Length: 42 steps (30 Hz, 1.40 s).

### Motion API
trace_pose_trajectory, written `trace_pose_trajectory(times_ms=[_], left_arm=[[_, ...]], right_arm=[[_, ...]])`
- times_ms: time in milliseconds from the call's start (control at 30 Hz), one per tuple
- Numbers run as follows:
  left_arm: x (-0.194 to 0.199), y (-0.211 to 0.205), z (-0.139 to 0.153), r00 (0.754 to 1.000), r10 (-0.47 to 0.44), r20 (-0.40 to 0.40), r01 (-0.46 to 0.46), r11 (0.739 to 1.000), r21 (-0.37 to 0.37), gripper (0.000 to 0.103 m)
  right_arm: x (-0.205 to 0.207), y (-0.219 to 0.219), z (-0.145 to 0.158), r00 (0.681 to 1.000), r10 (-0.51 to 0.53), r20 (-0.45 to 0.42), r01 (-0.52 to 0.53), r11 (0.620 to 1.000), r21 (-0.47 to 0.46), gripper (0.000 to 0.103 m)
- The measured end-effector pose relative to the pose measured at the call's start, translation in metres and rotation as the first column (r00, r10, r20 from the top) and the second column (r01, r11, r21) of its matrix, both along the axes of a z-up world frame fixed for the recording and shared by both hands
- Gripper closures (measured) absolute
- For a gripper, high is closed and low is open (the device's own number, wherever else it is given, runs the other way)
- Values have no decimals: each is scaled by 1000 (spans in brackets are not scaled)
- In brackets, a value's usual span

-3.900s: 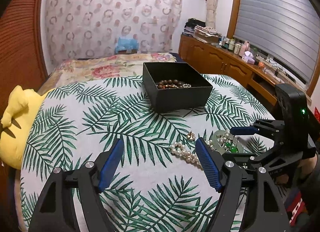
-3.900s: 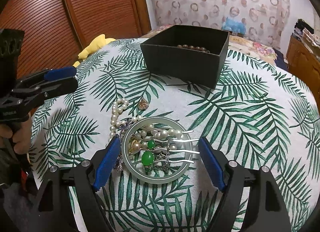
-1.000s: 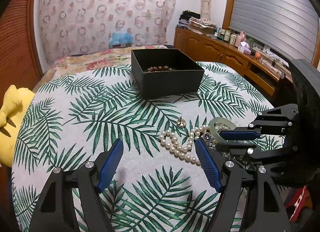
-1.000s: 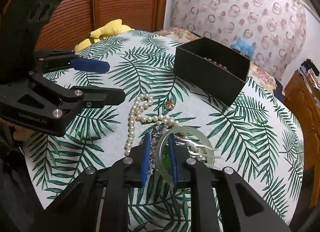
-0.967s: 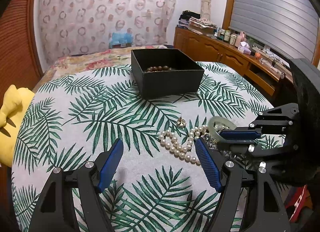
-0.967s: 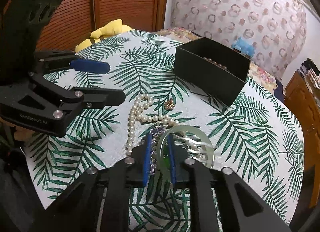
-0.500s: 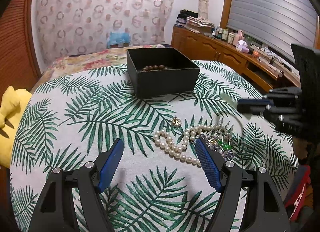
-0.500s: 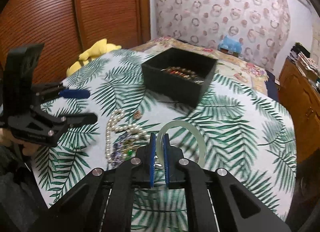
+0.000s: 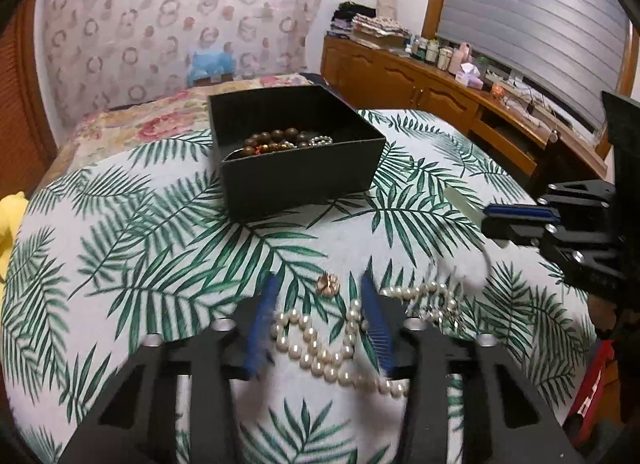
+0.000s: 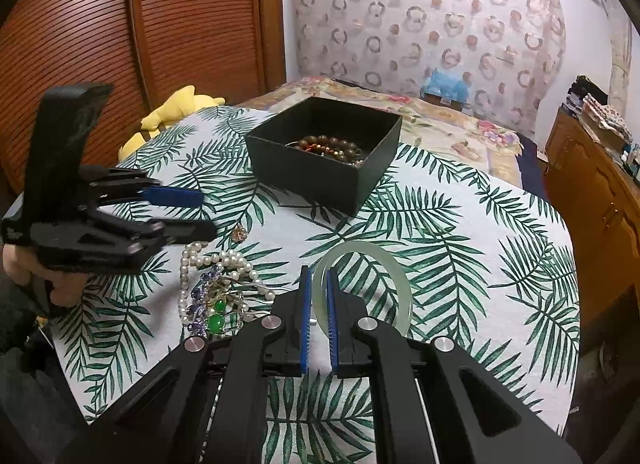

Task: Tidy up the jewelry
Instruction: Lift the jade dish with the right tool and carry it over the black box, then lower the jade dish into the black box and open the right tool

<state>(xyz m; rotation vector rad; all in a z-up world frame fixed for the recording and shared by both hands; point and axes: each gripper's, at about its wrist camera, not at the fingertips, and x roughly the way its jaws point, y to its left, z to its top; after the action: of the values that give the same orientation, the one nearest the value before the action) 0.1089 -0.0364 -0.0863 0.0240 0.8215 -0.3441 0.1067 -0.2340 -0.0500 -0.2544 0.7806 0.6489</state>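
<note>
My right gripper (image 10: 318,292) is shut on a pale green jade bangle (image 10: 394,268) and holds it in the air above the cloth. It shows at the right of the left wrist view (image 9: 516,214). A black box (image 10: 320,168) with brown beads (image 9: 272,140) stands at the far middle of the table. My left gripper (image 9: 320,300) is partly open, blurred, low over a white pearl necklace (image 9: 320,352) and a small gold flower piece (image 9: 328,284). A tangle of pearls, hairpins and green stones (image 10: 218,304) lies beside it.
The round table has a palm-leaf cloth (image 10: 460,232). A yellow plush toy (image 10: 176,108) lies at its left edge. A bed (image 9: 152,120) stands behind, a wooden cabinet (image 9: 440,80) with bottles to the right, a wooden shutter door (image 10: 180,16) to the left.
My right gripper closed on the bangle, lifted it off the jewelry pile and carried it up and right. My left gripper dropped toward the pearl necklace and its jaws have narrowed.
</note>
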Motion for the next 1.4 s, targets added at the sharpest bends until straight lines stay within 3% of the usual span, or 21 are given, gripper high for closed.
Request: trace_pose_trajectory(times_ms=[200, 233, 333, 700, 1033, 1400], left_arm=[[13, -7, -7, 999, -31, -24, 32, 999, 16, 91], [13, -8, -8, 999, -39, -26, 40, 999, 17, 99], [13, -9, -9, 998, -62, -28, 62, 998, 7, 103], [18, 8, 21, 999, -36, 41, 36, 999, -5, 103], [34, 25, 46, 995, 14, 101, -13, 1000, -4, 103], [51, 34, 64, 990, 40, 133, -39, 999, -12, 103]], right_arm=[[2, 3, -2, 1000, 4, 2, -4, 1000, -7, 94], [2, 2, -2, 1000, 4, 3, -4, 1000, -8, 94], [3, 3, -2, 1000, 4, 2, -4, 1000, -8, 94], [15, 9, 17, 999, 22, 41, -23, 999, 30, 94], [67, 55, 52, 995, 67, 77, -75, 991, 107, 94], [124, 85, 32, 999, 17, 26, -20, 996, 85, 92]])
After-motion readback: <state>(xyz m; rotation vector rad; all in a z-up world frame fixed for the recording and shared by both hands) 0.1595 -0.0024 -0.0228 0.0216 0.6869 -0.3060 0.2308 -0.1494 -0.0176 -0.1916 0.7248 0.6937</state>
